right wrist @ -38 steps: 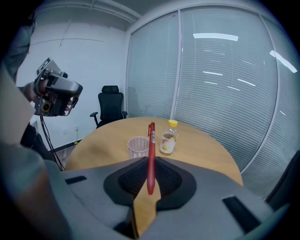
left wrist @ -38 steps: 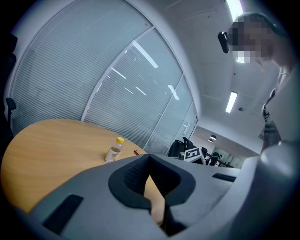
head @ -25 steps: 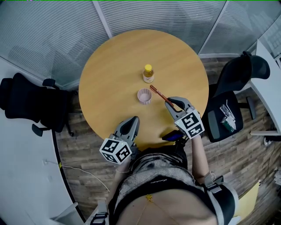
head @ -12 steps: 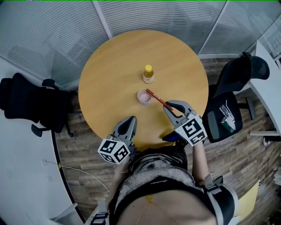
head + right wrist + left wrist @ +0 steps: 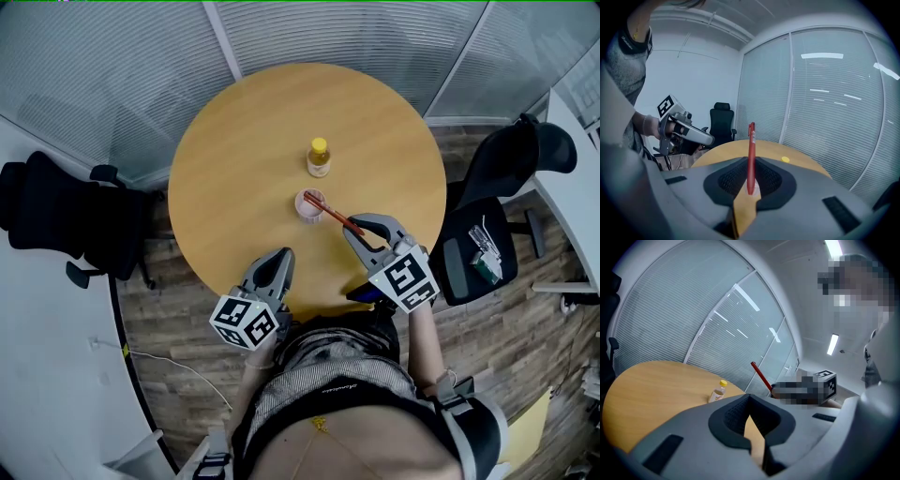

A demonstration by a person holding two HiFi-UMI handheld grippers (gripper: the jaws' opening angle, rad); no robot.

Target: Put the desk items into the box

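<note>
A red pen (image 5: 332, 213) is clamped in my right gripper (image 5: 360, 229), which is shut on its near end. Its far end reaches over the rim of a small pink cup (image 5: 304, 210) in the middle of the round wooden table (image 5: 234, 141). In the right gripper view the pen (image 5: 751, 150) stands up between the pads. Behind the cup stands a small bottle with a yellow cap (image 5: 319, 157). My left gripper (image 5: 283, 256) rests at the table's near edge, shut and holding nothing; its own view shows the bottle (image 5: 717, 392) and the pen (image 5: 760, 375).
A black office chair (image 5: 56, 220) stands left of the table. Another chair (image 5: 502, 178) stands on the right, with small items on its seat (image 5: 486, 253). Glass walls with blinds (image 5: 112, 66) run behind the table. A cable lies on the wooden floor (image 5: 178, 366).
My right gripper has carried the pen left and toward the cup, and the pen's far end now lies over the cup's rim. The left gripper has stayed put.
</note>
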